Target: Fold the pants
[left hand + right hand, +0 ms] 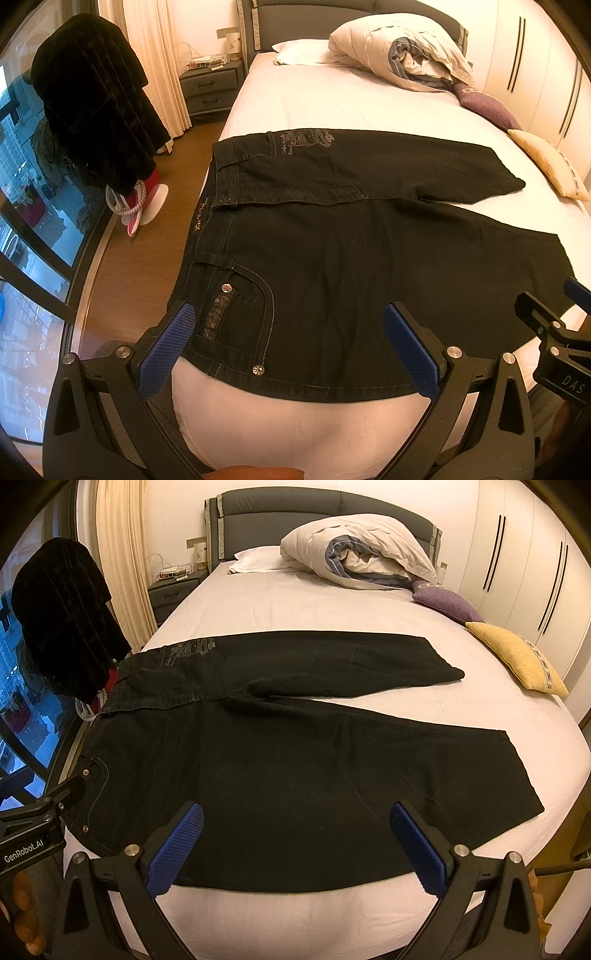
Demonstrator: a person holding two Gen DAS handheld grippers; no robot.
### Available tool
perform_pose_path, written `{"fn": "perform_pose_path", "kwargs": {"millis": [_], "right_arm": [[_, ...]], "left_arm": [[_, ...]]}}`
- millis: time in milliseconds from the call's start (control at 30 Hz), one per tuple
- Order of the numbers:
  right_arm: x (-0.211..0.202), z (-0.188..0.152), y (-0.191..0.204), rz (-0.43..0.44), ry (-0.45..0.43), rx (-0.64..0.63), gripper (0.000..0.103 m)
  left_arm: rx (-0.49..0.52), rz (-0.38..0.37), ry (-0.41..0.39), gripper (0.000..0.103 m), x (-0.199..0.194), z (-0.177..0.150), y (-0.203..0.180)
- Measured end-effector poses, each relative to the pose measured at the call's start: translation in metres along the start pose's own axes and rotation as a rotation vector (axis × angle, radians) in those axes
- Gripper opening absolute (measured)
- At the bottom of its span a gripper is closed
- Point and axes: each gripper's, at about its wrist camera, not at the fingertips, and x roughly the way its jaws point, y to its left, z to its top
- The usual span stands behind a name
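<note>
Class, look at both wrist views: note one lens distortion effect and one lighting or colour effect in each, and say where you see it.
Left wrist view: the fisheye bends the window frame into a curve, and blue daylight there clashes with the warm room light. Right wrist view: the bed edge bows round, the corners go black, and the dark pants lose nearly all detail.

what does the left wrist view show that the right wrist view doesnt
Only the left wrist view shows the front pocket close up with its studded trim, and the red and white object on the floor.

Only the right wrist view shows the near leg's hem whole, and the full headboard.

Both show the black jeans spread flat across the bed, the bunched duvet, purple pillow, yellow pillow, and both grippers open.
</note>
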Motion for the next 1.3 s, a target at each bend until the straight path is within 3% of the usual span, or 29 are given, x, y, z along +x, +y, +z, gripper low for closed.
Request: {"fn": "perform_pose_path", "kwargs": {"millis": [1300], "right_arm": [[0.0033,-0.0050,0.0004,0.006,0.010,0.002,0.103]], "left_arm": [[-0.001,-0.002,0.002,0.103,0.0036,0.0000,0.0013]]}}
